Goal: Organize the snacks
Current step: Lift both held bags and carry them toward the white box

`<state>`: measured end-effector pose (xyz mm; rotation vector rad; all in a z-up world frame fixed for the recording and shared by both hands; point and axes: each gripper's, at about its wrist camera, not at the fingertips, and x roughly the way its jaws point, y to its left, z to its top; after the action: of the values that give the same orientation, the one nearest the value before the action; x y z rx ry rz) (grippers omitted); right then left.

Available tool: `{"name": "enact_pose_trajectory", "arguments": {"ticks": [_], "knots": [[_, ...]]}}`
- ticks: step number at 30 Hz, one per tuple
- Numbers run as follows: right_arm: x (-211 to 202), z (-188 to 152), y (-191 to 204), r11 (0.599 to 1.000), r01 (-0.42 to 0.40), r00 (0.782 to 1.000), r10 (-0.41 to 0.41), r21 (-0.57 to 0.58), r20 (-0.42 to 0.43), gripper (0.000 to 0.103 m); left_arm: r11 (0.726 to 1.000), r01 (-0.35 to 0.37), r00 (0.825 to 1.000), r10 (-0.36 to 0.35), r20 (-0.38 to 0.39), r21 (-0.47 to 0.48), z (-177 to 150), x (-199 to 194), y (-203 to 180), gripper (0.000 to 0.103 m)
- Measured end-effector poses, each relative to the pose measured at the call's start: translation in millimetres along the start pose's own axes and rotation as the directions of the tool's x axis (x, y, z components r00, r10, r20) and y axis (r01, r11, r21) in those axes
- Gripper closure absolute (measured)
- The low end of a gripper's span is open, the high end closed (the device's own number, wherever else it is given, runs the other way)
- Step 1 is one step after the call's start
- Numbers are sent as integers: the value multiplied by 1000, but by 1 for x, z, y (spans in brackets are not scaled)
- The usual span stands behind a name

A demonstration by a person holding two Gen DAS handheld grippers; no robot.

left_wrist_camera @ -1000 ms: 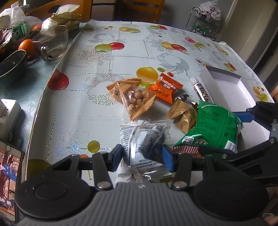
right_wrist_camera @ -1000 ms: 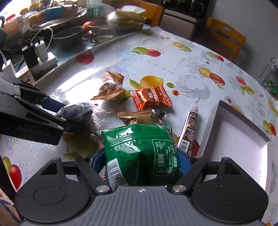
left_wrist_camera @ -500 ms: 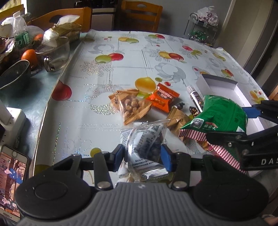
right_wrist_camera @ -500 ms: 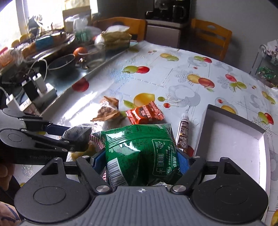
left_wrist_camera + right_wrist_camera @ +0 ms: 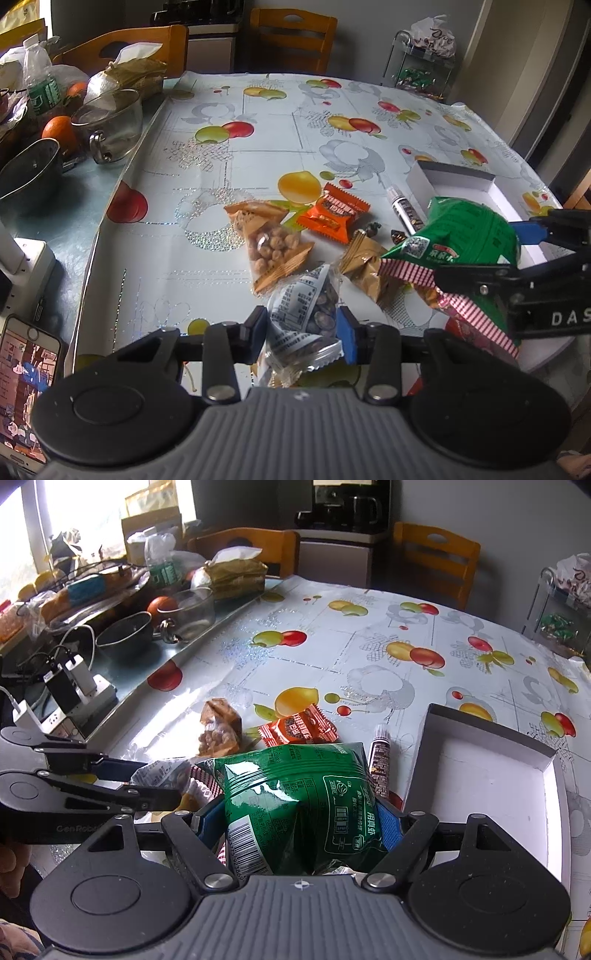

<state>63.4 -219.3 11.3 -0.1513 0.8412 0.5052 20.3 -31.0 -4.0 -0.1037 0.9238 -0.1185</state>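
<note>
My left gripper (image 5: 301,332) has its jaws closing on a clear snack packet (image 5: 306,314) with a printed label and dark round pieces; both pads press its sides and it hangs just above the tablecloth. The right gripper (image 5: 299,819) is shut on a puffy green snack bag (image 5: 303,794), held off the table to the right of the left gripper (image 5: 147,781). Beside that bag lies an open white box (image 5: 480,775), nothing inside. On the cloth lie a peanut packet (image 5: 273,247), an orange packet (image 5: 332,214), a tan packet (image 5: 365,269) and a slim tube (image 5: 404,208).
A red-and-white striped packet (image 5: 476,310) lies under the green bag. Along the left table edge stand a glass bowl (image 5: 110,125), a dark metal bowl (image 5: 29,170), an orange (image 5: 59,129), a power strip (image 5: 74,690) and a phone (image 5: 26,384). Wooden chairs (image 5: 291,40) stand behind.
The left jaws have narrowed on the clear packet, squeezing it slimmer. The right gripper has risen and rolled with the green bag, which now hangs higher above the loose snacks.
</note>
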Motion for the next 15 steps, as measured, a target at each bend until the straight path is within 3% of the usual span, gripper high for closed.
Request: {"name": "enact_pose_trajectory", "arguments": {"ticks": [15], "knots": [[-11, 3, -12, 999, 14, 999, -15, 31, 28, 24, 996, 16, 998, -21, 58, 86, 10, -10, -22, 68]]}}
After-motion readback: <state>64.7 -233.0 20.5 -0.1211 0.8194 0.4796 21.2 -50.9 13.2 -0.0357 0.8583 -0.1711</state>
